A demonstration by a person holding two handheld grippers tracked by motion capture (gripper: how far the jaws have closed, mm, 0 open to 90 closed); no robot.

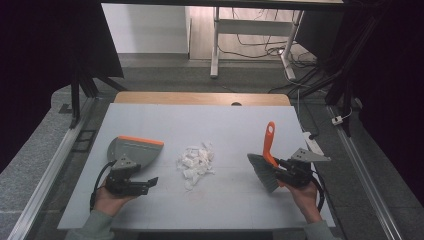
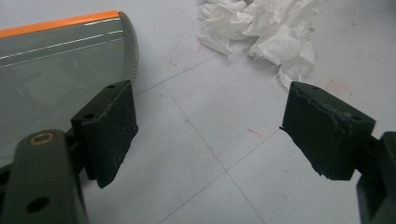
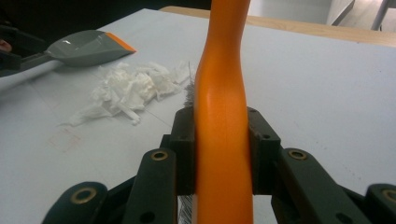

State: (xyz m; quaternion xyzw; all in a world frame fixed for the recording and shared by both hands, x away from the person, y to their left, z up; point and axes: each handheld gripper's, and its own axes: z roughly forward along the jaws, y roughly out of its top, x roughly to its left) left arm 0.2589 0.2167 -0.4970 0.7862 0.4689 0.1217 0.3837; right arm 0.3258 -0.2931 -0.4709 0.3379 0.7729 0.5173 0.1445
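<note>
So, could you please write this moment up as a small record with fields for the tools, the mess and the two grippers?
surface: grey table
mess: pile of crumpled white paper scraps, mid-table, between the two tools
dustpan: grey dustpan with orange lip, lying left of the scraps
brush: orange-handled brush, bristles toward the scraps
left gripper: left gripper open, nothing between its jaws, beside the dustpan
right gripper: right gripper shut on the brush handle
</note>
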